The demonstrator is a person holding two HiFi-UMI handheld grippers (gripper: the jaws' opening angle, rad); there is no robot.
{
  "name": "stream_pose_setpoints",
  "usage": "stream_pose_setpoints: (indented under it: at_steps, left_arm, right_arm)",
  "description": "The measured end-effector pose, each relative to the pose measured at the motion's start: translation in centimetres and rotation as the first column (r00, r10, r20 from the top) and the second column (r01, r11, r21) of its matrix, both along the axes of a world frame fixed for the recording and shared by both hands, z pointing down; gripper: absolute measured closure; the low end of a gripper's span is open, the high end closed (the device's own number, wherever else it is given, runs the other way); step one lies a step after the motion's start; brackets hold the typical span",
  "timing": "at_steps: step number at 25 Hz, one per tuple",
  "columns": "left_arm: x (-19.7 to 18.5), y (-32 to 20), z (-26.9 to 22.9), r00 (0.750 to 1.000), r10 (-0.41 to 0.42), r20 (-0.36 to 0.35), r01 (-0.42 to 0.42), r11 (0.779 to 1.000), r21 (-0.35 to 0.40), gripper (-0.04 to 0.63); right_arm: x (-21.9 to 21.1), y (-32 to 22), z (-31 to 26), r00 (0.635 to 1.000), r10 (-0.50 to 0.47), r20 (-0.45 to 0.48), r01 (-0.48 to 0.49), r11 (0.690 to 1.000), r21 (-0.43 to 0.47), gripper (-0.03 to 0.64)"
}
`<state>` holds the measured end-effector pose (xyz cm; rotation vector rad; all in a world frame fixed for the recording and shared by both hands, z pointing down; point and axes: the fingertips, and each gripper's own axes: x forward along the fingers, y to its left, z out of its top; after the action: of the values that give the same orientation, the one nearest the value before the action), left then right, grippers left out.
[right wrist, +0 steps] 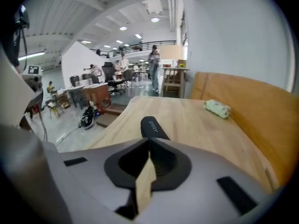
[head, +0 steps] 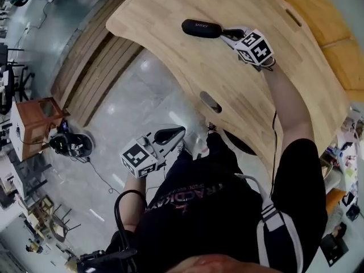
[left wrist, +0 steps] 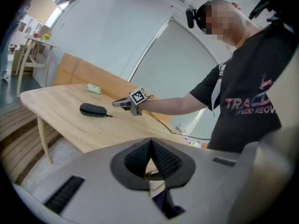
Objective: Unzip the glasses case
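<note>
Currently, per view:

- Head view: 1 glasses case (head: pixel 201 28), black, zipped shut, lay flat on the wooden table (head: pixel 170 10) near its far edge. The right gripper (head: pixel 226 34) sat just beside the case's near end; contact couldn't be told. The left gripper (head: pixel 177 132) was off the table, low by the person's body, over the floor and well apart from the case.
- Left gripper view: its jaws were fully together, nothing btwn them. A small zip pull stuck out of the case end facing the right gripper, with a gap between that gripper's tip and the case. 1 small green item (left wrist: pixel 93 88) lay farther back on the table.
- Right gripper view: jaws nearly together, only a thin slit left, nothing btwn them; the case lay straight ahead, just past the tips.
- Step, as judged: approach only, unzipping not yet begun.
- Next move probably calls for the right jaws to pinch the pull and the left gripper to come up and steady the case.
- Count: 1 case, 2 grippers, 1 table, 1 green item.
</note>
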<state>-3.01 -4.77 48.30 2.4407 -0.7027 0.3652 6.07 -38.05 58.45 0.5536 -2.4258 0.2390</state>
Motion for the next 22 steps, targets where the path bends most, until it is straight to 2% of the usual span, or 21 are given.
stream_pose_setpoints:
  at_steps: [1, 4, 8, 15, 22]
  left_arm:
    - [-0.2, 0.2, -0.2, 1.000, 0.023, -0.014, -0.023, 1.000, 0.014, 0.583]
    - [-0.6, 0.8, -1.0, 0.994, 0.102, -0.024, -0.100, 0.993, 0.059, 0.583]
    - [-1.9, 2.4, -1.8, 0.992, 0.125, -0.017, -0.124, 0.989, 0.081, 0.583]
    - [-4.3, 6.7, -2.8, 0.982, 0.186, -0.041, -0.180, 0.976, 0.124, 0.583]
    - [-6.2, 12.0, -2.0, 0.977, 0.208, -0.056, -0.201, 0.974, 0.104, 0.583]
  right_arm:
    - [0.5, 1.2, -1.0, 0.998, 0.051, 0.031, -0.051, 0.999, -0.020, 0.598]
    - [1.2, 5.3, -4.7, 0.970, 0.186, 0.157, -0.174, 0.981, -0.090, 0.598]
    - [0.1, 12.4, -9.5, 0.908, 0.293, 0.299, -0.271, 0.956, -0.114, 0.600]
    - [-4.1, 25.5, -13.8, 0.839, 0.354, 0.414, -0.343, 0.934, -0.103, 0.600]
    - [-9.5, 37.0, -13.3, 0.838, 0.334, 0.431, -0.307, 0.942, -0.133, 0.600]
